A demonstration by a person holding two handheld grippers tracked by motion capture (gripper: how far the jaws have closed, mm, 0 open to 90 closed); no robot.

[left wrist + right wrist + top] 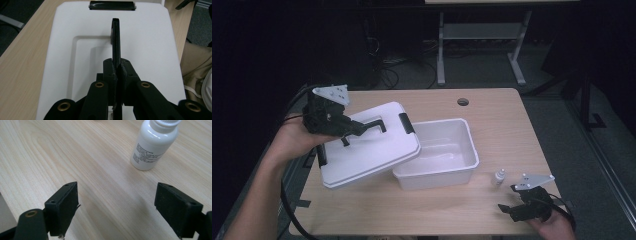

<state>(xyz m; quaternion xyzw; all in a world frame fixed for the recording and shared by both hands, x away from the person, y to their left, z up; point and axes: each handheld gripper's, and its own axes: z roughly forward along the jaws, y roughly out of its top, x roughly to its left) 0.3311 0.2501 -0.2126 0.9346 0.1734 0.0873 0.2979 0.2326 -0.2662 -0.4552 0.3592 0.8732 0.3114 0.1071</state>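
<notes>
Jaws clamped on lid handle (116, 37)

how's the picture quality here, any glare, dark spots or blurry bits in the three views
High view: soft and dim, background almost black, the white plastic lid and open white plastic box look slightly washed out. Left gripper view: the black lid handle is fairly sharp, the left gripper is underexposed. Right gripper view: evenly lit, bright highlights on the small white bottle, right gripper casts faint shadows.

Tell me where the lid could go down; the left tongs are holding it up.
Bare table lies behind the white box, and along the front edge left of the small bottle. The left side, under the lid, is crowded.
</notes>
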